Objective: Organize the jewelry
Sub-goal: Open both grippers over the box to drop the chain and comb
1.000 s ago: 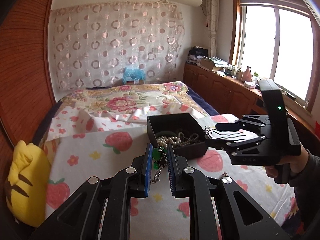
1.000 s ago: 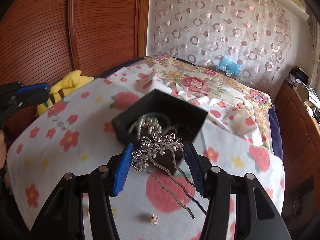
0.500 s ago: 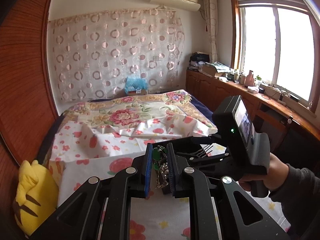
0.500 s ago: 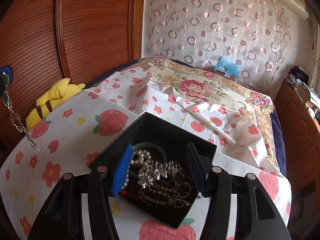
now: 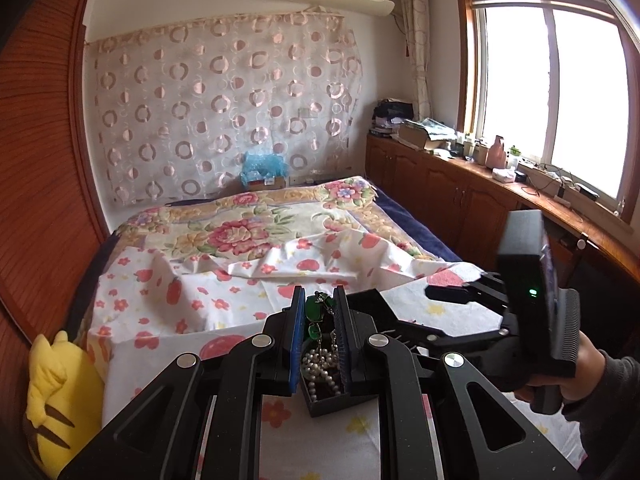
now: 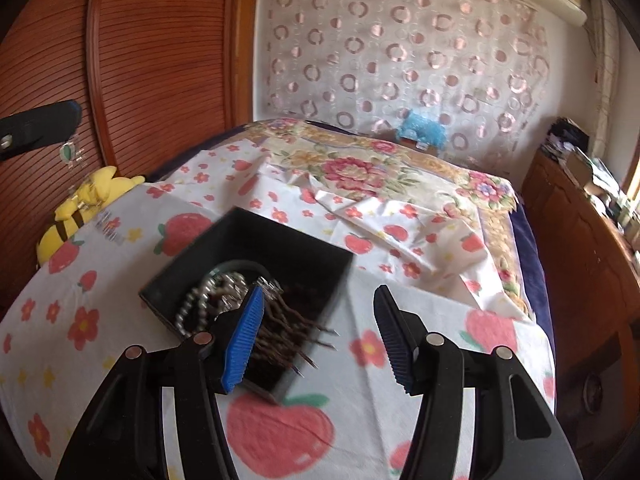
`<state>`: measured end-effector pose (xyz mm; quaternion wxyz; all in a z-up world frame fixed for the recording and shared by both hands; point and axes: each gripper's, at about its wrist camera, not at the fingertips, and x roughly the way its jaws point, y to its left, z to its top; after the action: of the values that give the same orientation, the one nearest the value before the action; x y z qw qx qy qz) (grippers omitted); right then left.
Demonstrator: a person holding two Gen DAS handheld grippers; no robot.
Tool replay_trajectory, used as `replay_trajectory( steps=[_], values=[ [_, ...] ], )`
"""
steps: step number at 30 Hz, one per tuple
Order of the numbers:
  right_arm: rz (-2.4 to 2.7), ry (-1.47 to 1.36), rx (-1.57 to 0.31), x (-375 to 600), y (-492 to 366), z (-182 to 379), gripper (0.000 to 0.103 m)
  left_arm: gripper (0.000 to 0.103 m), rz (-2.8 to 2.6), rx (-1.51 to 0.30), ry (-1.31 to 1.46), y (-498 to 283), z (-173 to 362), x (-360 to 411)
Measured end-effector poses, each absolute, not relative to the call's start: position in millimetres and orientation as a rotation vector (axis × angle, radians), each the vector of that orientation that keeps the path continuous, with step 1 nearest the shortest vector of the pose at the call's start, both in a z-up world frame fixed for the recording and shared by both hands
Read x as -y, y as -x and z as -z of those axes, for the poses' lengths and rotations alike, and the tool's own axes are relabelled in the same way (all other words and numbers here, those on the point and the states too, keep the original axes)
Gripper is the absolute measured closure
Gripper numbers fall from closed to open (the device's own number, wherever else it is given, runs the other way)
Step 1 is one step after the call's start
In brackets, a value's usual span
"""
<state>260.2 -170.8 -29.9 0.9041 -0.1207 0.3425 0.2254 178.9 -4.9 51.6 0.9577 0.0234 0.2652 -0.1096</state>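
On the bed, a black jewelry box (image 6: pixel 256 264) is set on a white sheet (image 6: pixel 416 352) printed with strawberries and small flowers. Inside the box, a pearl necklace (image 6: pixel 200 300) is piled toward its left side, and a metal hair comb (image 6: pixel 288 320) is laid across the near corner, its prongs reaching out over the rim; the comb is blurred.

Just in front of that near corner, the right gripper (image 6: pixel 318 334) is held with its blue pads well apart and nothing between them. The left pad overlaps the box's near edge beside the comb, while the right pad is seen over bare sheet to the box's right.

From the left wrist view, the left gripper (image 5: pixel 318 336) is seen nearly closed, clamped on a green-stone bracelet (image 5: pixel 316 316) whose chain is hung down between the pads. Directly below and beyond these pads, the box (image 5: pixel 336 396) and its pearls (image 5: pixel 320 360) are seen, so the bracelet is carried above the box's near side. From the right wrist view, the same gripper's tip (image 6: pixel 44 122) is caught at the far left edge, with the chain dangling beneath it in blur.

A yellow plush toy (image 5: pixel 52 404) is wedged between the bed and the wooden wardrobe (image 6: pixel 120 60).
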Motion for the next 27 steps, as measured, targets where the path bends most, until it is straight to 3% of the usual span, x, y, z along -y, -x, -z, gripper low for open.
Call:
replay_trajectory(
  steps=[12,14,15,16,20,24,27],
  values=[
    [-0.442,0.207,-0.721,211.0,-236.6,46.7,0.044,0.089,0.214,-0.593,-0.045,-209.5,-30.5,26.9],
    [-0.443,0.201,-0.718,213.9,-232.9,47.9,0.044,0.076,0.205,-0.598,-0.049,-209.6,-28.1,28.3],
    [-0.445,0.196,-0.716,215.4,-230.8,48.2,0.044,0.061,0.203,-0.597,-0.049,-208.6,-27.2,28.4],
    [-0.450,0.191,-0.714,216.0,-227.9,48.5,0.044,0.056,0.202,-0.592,-0.049,-206.9,-26.3,28.3],
    [-0.461,0.189,-0.710,215.1,-217.3,49.7,0.044,0.051,0.193,-0.608,-0.046,-201.3,-20.4,24.9],
    [-0.477,0.187,-0.707,213.9,-205.2,51.8,0.044,0.035,0.185,-0.617,-0.066,-189.2,-10.0,20.9],
    [-0.508,0.186,-0.740,211.9,-198.0,58.8,0.044,0.033,0.181,-0.638,-0.081,-180.4,1.6,17.7]
  ],
)
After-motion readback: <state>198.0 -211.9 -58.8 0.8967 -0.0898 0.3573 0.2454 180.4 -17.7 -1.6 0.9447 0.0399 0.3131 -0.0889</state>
